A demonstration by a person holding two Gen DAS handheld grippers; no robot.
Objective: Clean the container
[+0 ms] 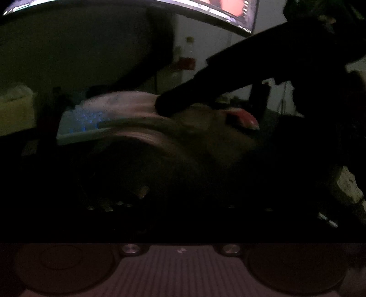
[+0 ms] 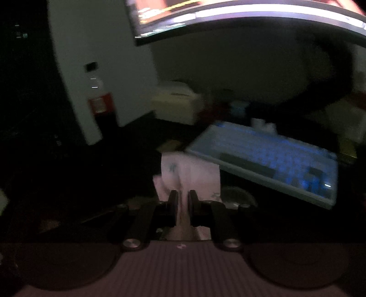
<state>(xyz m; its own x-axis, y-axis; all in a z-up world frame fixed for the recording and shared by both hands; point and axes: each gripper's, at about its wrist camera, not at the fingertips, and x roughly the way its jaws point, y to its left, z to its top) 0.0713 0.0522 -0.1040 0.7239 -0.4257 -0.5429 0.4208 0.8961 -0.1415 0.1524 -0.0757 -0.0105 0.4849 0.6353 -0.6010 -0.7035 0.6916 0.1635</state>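
The scene is very dark and blurred. In the right wrist view my right gripper (image 2: 183, 196) is shut on a pale pink cloth (image 2: 189, 169) that hangs forward over the dark desk. In the left wrist view a round dark container (image 1: 146, 146) fills the middle, close to the camera. The pink cloth (image 1: 128, 100) lies over its far rim, with the other gripper's dark arm (image 1: 228, 75) reaching down onto it from the right. My left gripper's fingers are lost in shadow, so its hold cannot be made out.
A backlit blue keyboard (image 2: 274, 157) lies on the desk, seen also behind the container (image 1: 84, 121). A lit monitor (image 2: 228, 20) hangs above. A bottle with a red label (image 2: 100, 102) and a pale box (image 2: 176, 102) stand at the back. A red object (image 1: 242, 118) lies to the right.
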